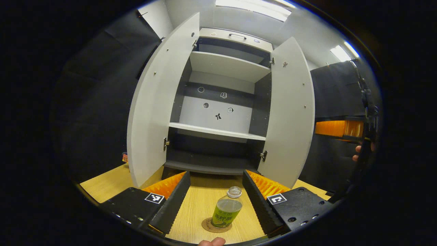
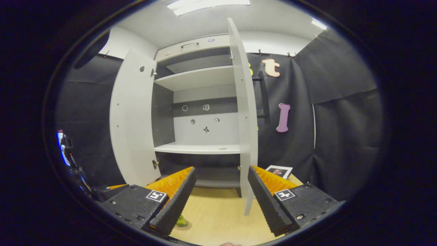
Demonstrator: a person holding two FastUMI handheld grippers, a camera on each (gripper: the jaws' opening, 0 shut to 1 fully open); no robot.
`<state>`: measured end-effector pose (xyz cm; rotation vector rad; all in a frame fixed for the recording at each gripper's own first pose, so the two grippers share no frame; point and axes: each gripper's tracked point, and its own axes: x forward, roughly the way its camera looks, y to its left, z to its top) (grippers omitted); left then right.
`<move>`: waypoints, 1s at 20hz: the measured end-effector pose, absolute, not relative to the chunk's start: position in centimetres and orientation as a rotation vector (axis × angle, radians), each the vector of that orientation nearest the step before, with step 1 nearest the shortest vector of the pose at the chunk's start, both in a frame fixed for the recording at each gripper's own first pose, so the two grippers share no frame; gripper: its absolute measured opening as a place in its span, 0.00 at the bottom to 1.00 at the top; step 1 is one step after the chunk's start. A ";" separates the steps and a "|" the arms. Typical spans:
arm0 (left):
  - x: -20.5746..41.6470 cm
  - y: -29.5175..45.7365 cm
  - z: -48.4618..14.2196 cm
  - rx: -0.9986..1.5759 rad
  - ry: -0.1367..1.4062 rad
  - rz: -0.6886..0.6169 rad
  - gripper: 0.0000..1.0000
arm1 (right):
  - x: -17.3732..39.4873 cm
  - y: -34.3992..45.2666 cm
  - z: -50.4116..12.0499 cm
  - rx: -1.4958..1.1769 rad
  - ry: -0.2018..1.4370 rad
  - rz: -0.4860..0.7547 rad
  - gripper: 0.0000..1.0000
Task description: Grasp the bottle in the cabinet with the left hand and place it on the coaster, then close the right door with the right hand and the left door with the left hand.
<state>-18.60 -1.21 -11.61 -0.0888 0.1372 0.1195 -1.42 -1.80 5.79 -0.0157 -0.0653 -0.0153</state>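
Observation:
A small bottle with a green label and clear cap stands upright on a round brown coaster on the wooden table. It sits between the fingers of my left gripper, which is open, with a gap on each side. The grey cabinet's left door and right door both stand wide open. In the right gripper view, my right gripper is open. The right door shows edge-on just inside its right finger, untouched. The bottle's base peeks out by the left finger.
The cabinet shelves are bare. The wooden table runs out in front of the cabinet. A small card lies on it right of the cabinet. A hand with the other gripper shows at the far right of the left gripper view.

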 end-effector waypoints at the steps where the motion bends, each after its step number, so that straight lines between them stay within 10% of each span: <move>1: -18.7 -0.8 -11.0 -0.080 0.133 0.128 0.93 | -1.1 -2.0 6.2 -0.007 -0.081 -0.017 0.96; 20: -17.5 -1.3 -9.0 -0.005 0.085 0.160 0.93 | 6.1 -17.2 21.4 -0.112 -0.216 -0.275 0.98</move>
